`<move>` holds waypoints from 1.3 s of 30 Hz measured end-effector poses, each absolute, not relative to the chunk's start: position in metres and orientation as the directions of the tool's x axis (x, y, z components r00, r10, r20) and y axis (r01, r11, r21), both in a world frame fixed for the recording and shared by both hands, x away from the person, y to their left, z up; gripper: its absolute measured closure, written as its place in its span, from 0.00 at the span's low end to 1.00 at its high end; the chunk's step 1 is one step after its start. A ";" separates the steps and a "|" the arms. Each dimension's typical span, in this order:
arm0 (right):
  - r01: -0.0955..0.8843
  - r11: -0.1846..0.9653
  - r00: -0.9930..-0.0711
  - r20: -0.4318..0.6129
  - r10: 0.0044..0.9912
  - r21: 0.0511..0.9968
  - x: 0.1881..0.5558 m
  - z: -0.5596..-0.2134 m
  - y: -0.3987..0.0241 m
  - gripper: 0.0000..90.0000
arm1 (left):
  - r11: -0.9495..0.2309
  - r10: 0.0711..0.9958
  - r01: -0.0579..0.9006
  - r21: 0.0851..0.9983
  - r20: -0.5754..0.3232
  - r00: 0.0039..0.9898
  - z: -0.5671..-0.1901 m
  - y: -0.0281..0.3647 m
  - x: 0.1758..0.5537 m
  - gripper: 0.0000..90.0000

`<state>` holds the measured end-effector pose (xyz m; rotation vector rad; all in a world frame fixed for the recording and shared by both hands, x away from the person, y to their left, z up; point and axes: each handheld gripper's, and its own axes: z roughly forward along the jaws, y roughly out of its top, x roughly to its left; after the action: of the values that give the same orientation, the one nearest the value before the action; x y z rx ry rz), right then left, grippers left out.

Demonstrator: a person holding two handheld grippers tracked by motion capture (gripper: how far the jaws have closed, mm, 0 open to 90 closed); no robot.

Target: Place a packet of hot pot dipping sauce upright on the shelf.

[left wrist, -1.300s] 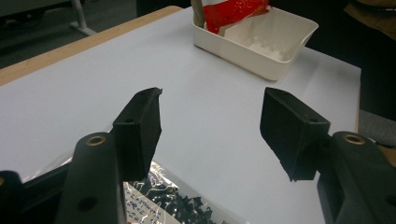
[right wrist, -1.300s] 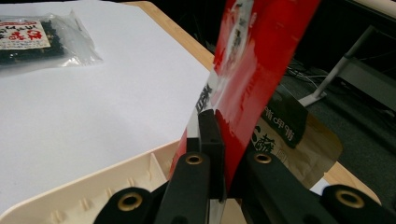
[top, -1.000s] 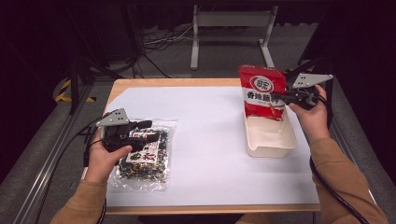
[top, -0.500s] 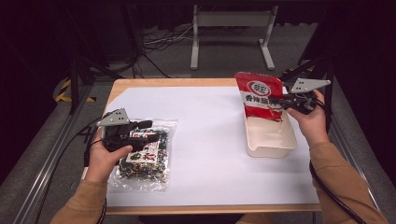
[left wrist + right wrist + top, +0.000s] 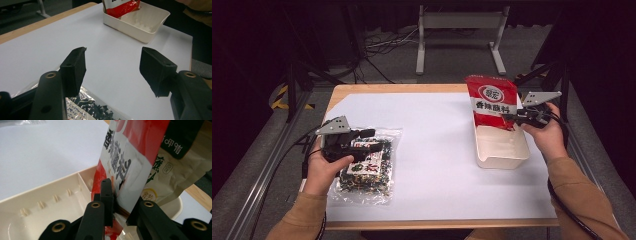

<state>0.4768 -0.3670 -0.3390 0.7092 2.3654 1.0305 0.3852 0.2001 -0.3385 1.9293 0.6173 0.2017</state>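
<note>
A red snack packet (image 5: 489, 102) stands upright at the far end of a cream tray (image 5: 502, 155) on the right of the table. My right gripper (image 5: 512, 118) reaches its lower right edge. In the right gripper view the packet (image 5: 135, 157) passes between the jaws of the gripper (image 5: 122, 195). They have just been opening, and a thin dark gap shows beside the packet. My left gripper (image 5: 371, 140) hovers open over a clear bag of dark snacks (image 5: 362, 180). Nothing lies between its jaws (image 5: 112, 62), with the bag (image 5: 92, 110) just below them.
A white sheet (image 5: 432, 150) covers the wooden table. Beige and dark green packets (image 5: 170, 170) lie beyond the tray (image 5: 50, 202) in the right gripper view. A metal stand (image 5: 459, 30) and cables are on the floor behind the table.
The right hand and the red packet have shifted slightly to the left over the tray. The left hand and the clear bag have stayed put.
</note>
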 end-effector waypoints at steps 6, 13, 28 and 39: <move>0.246 0.625 -0.754 -0.259 0.604 0.741 0.477 -0.337 -0.364 0.94 | -0.316 0.504 0.329 0.890 -0.136 0.853 -0.339 0.200 0.386 0.43; 0.218 0.630 -0.702 -0.328 0.632 0.746 0.481 -0.340 -0.362 0.95 | -0.309 0.501 0.332 0.891 -0.144 0.854 -0.340 0.201 0.386 0.43; 0.257 0.658 -0.665 -0.365 0.652 0.708 0.494 -0.353 -0.363 0.95 | -0.306 0.502 0.333 0.892 -0.146 0.852 -0.340 0.200 0.386 0.43; 0.307 0.603 -0.648 -0.301 0.699 0.737 0.490 -0.360 -0.369 0.84 | -0.309 0.501 0.336 0.890 -0.148 0.853 -0.340 0.200 0.386 0.43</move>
<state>0.4904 -0.3688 -0.3597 0.7924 2.2484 0.8827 0.3862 0.1999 -0.3399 1.9244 0.6214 0.1873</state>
